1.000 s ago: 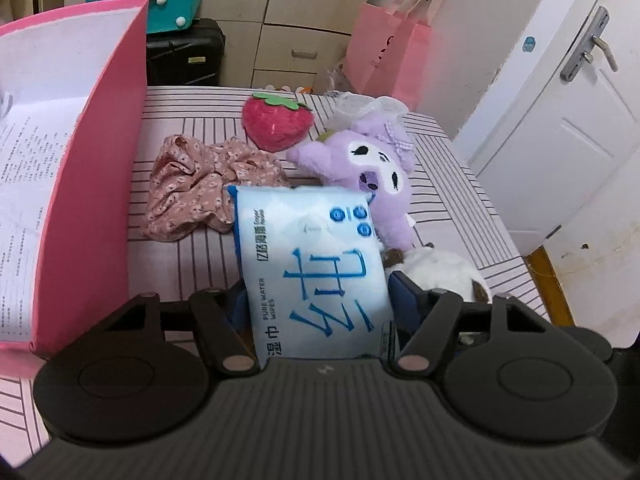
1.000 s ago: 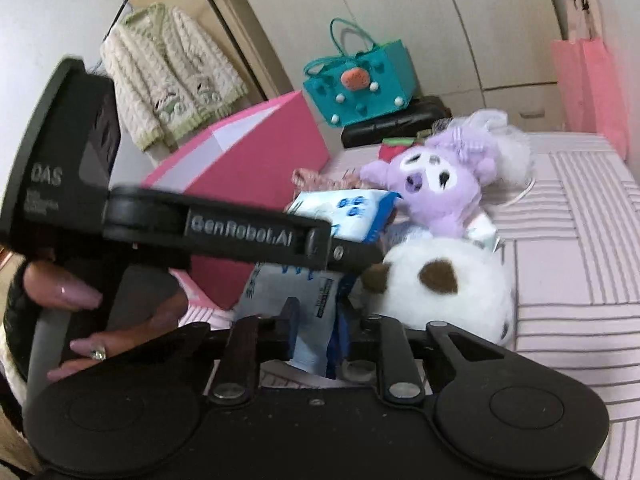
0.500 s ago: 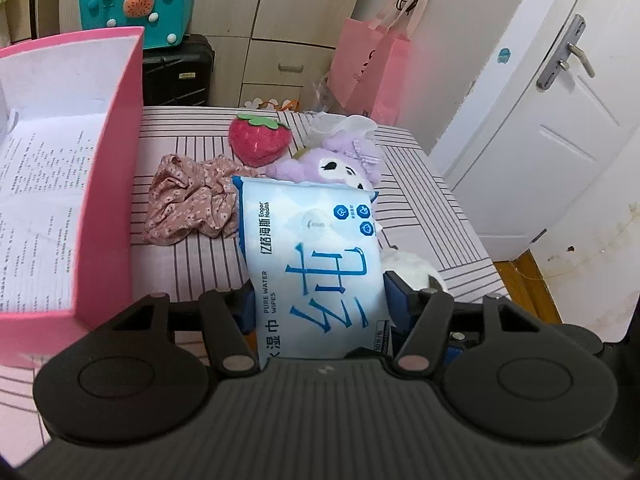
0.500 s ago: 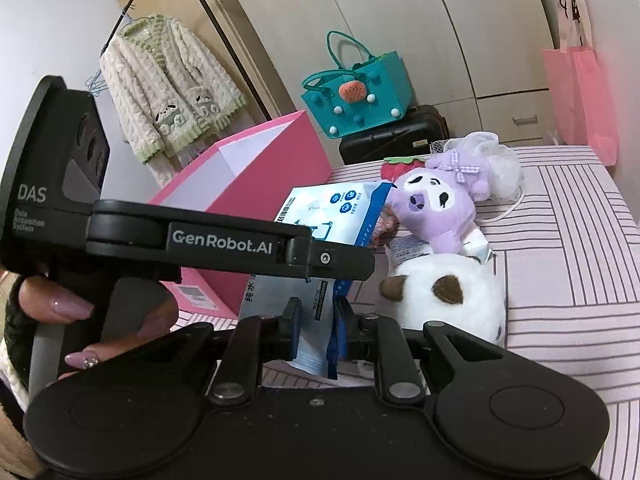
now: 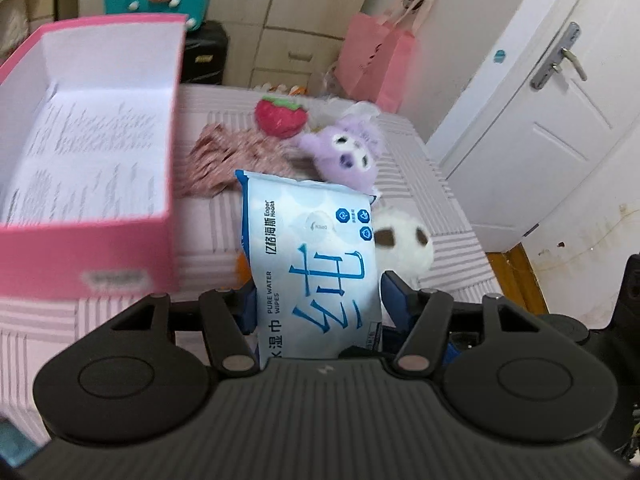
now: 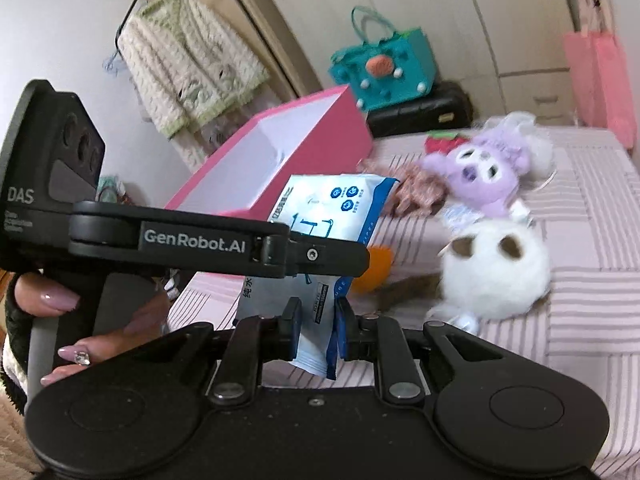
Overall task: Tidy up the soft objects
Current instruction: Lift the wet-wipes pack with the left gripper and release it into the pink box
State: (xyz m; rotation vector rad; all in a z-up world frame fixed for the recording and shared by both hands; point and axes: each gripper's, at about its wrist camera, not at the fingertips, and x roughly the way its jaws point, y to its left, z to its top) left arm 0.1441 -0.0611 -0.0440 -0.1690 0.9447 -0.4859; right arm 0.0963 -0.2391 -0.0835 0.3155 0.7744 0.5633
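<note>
A light-blue pack of wet wipes [image 5: 312, 256] hangs above the striped bed, held from both sides. My left gripper [image 5: 316, 308] is shut on the pack's width. My right gripper [image 6: 318, 330] is shut on the pack's [image 6: 328, 208] lower edge. The open pink box [image 5: 92, 160] stands to the left, lined with printed paper. A purple plush [image 5: 344, 152], a white plush with brown ears [image 5: 404, 240], a red strawberry plush [image 5: 280, 116] and a floral scrunchie [image 5: 236, 160] lie on the bed [image 5: 420, 184].
A small orange object [image 6: 374, 268] lies on the bed under the pack. A teal bag [image 6: 384, 64] on a black case, pink paper bags [image 5: 376, 64], a hanging cardigan [image 6: 188, 64] and a white door [image 5: 540, 120] surround the bed. A hand [image 6: 52, 300] holds the left gripper's handle.
Both grippers have lifted the wipes pack up and toward the pink box. The box's inside now shows more, and the plush toys sit lower and farther away.
</note>
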